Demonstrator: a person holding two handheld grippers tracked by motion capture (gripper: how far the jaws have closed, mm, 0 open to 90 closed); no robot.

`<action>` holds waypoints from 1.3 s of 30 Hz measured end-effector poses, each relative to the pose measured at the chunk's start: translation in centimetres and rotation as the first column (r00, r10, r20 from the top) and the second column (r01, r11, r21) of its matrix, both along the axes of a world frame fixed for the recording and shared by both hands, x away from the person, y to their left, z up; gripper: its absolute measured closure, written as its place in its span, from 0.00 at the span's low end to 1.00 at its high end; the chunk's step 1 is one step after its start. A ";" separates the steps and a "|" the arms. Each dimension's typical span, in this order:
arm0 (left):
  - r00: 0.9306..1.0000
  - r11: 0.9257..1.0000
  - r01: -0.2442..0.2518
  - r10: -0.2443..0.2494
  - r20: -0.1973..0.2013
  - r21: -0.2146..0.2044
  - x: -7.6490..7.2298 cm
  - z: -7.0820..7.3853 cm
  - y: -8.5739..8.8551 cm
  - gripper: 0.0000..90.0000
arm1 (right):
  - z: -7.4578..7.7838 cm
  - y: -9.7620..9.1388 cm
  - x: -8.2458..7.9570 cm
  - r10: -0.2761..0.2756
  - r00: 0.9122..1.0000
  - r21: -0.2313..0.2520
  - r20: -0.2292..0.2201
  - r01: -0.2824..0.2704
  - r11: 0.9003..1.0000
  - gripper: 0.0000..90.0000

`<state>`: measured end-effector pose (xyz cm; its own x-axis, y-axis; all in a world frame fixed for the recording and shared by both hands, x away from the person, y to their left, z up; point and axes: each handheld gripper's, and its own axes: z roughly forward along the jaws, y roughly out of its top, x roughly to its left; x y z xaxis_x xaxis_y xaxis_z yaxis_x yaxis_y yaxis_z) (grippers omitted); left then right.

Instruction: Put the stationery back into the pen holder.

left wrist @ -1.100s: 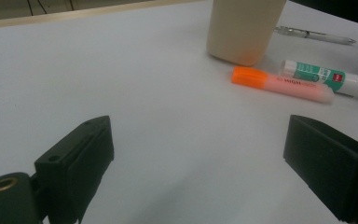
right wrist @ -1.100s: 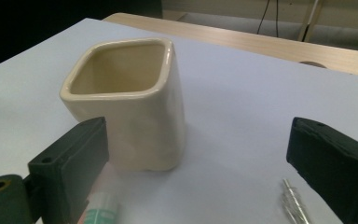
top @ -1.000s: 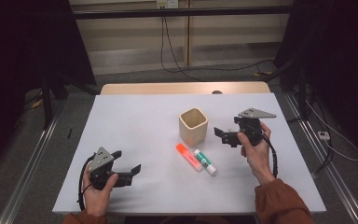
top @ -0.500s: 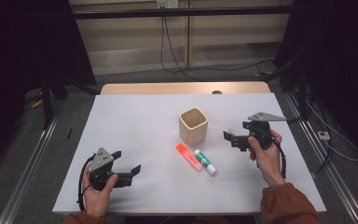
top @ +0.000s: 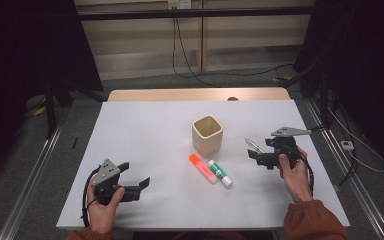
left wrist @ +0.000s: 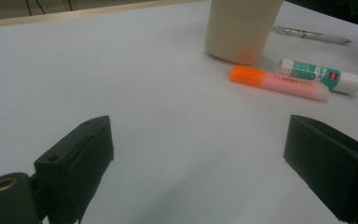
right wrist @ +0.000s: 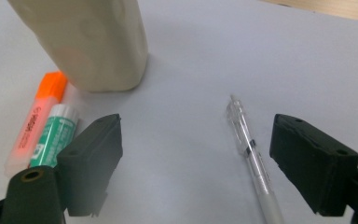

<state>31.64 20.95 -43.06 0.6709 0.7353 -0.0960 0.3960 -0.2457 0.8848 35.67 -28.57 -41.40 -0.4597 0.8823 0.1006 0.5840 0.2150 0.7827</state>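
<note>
Resting low at the near left corner of the counter (top: 145,125), the left tongs (top: 135,186) sat in a person's hand with their blocky black jaws spread wide over bare surface, pinching nothing. Further right, near the middle, stood a squarish cup (top: 207,135) of pale, smooth, wood-like material with rounded corners, open at the top. Just in front of it lay two short cylinders side by side and touching: a highlighter (top: 202,168) with a bright orange cap and a translucent pinkish barrel, and a glue stick (top: 220,173) with a white body and a green printed label. Right of the cup, a slim clear plastic pen (right wrist: 252,157) lay flat on the counter, between the jaws of the right tongs (top: 255,156); those jaws had just been closing somewhat but remained spread, their matte black pads not touching the pen. The counter was a plain, matte pale grey sheet with a light wooden strip along its far edge. Beyond it, the room was dim, with dark drapes at both sides, beige wall panels and loose cables hanging down.
</note>
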 end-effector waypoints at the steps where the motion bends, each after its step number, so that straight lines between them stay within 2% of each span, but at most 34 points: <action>1: 1.000 1.000 0.000 0.000 0.001 -0.002 0.0 0.0 -0.1 0.09 | -0.1 -0.1 0.0 0.012 1.000 -0.003 -0.009 -0.012 1.000 0.19; 3: 1.000 1.000 0.006 -0.006 0.004 0.001 0.0 0.0 -0.1 0.09 | -0.2 -0.4 -0.1 0.023 0.999 -0.008 -0.029 -0.023 1.000 0.21; 6: 1.000 1.000 0.014 -0.014 0.004 0.005 -0.1 0.1 -0.2 0.09 | -0.3 -0.7 -0.4 0.028 0.999 0.019 -0.042 -0.027 0.999 0.22; 8: 1.000 1.000 0.024 -0.024 0.011 0.004 -0.1 0.2 -0.4 0.09 | -0.3 -1.2 -0.5 0.041 0.996 0.045 -0.076 -0.038 0.998 0.22; 9: 1.000 1.000 0.027 -0.027 0.012 0.009 -0.1 0.2 -0.4 0.09 | -0.4 -1.4 -0.6 0.033 0.996 0.042 -0.082 -0.030 0.999 0.21; 14: 1.000 1.000 0.009 -0.010 0.009 0.005 -0.2 0.1 -0.4 0.09 | -0.6 -2.5 -0.5 -0.024 0.997 -0.009 -0.073 0.024 1.000 0.16; 17: 1.000 1.000 0.002 -0.002 0.006 0.005 -0.1 0.1 -0.1 0.09 | -0.5 -2.8 -0.2 -0.019 0.997 -0.062 -0.072 0.015 0.998 0.08; 19: 1.000 1.000 -0.001 0.001 0.005 0.004 -0.1 0.1 -0.2 0.09 | -0.5 -3.1 -0.1 -0.019 0.996 -0.056 -0.092 0.014 0.998 0.05; 22: 1.000 1.000 0.003 -0.003 0.008 0.008 -0.1 0.0 -0.3 0.09 | -0.2 -3.3 0.3 0.008 0.989 -0.046 -0.151 -0.015 0.999 0.11; 25: 1.000 1.000 0.008 -0.008 0.008 0.014 0.0 0.1 -0.4 0.09 | -0.1 -3.2 0.9 0.045 0.981 -0.067 -0.190 -0.059 0.996 0.10; 27: 1.000 1.000 0.011 -0.011 0.008 0.012 -0.1 0.0 -0.4 0.09 | -0.1 -3.1 1.6 0.064 0.968 -0.098 -0.241 -0.090 0.991 0.10; 30: 1.000 1.000 0.009 -0.009 0.007 0.014 0.0 0.0 -0.4 0.09 | -0.5 -3.1 3.0 0.078 0.956 -0.133 -0.283 -0.120 0.984 0.18; 31: 1.000 1.000 0.009 -0.009 0.006 0.013 0.0 0.0 -0.4 0.09 | -0.6 -3.1 3.5 0.084 0.950 -0.140 -0.300 -0.132 0.981 0.18; 33: 1.000 1.000 0.006 -0.006 0.003 0.007 0.0 0.0 -0.3 0.09 | -0.7 -3.3 4.3 0.085 0.946 -0.138 -0.313 -0.134 0.981 0.16; 36: 1.000 1.000 0.006 -0.006 0.006 0.006 0.0 0.0 -0.3 0.09 | -0.8 -3.6 4.9 0.082 0.946 -0.147 -0.312 -0.134 0.980 0.23; 39: 1.000 1.000 0.013 -0.013 0.003 0.009 0.0 0.0 -0.3 0.09 | -0.9 -4.1 4.9 0.084 0.939 -0.150 -0.332 -0.141 0.979 0.34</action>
